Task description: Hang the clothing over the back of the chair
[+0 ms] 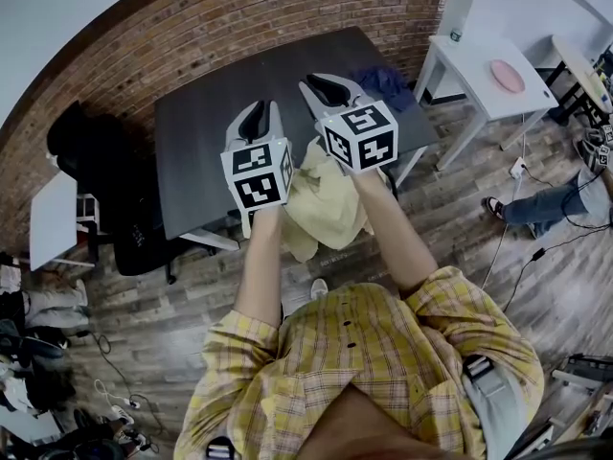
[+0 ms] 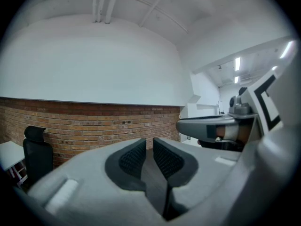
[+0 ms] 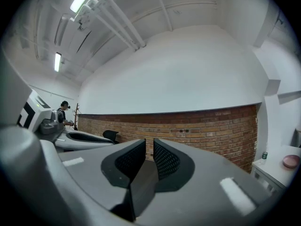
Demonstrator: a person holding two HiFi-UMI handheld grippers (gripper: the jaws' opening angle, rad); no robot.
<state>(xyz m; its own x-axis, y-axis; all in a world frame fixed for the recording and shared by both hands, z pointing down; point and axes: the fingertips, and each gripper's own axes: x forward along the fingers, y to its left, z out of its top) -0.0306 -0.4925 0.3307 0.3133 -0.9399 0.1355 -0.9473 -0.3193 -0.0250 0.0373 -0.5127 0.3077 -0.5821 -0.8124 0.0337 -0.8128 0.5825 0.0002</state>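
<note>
A pale yellow garment [image 1: 330, 204] lies bunched at the near edge of the dark table [image 1: 211, 132]; what it rests on is hidden beneath it and my arms. Both grippers are raised above it, pointing over the table. In the head view, my left gripper [image 1: 255, 113] sits left of my right gripper [image 1: 329, 89]. The left gripper [image 2: 149, 147] has its jaws close together with nothing between them, and so does the right gripper [image 3: 149, 149]. A blue cloth [image 1: 385, 84] lies on the table's far right.
A black office chair [image 1: 96, 156] stands left of the table by the brick wall [image 1: 239, 17]. A white side table [image 1: 474, 60] with a pink plate [image 1: 508, 76] is at the right. Another person's leg [image 1: 541, 204] and cables lie on the floor at the right.
</note>
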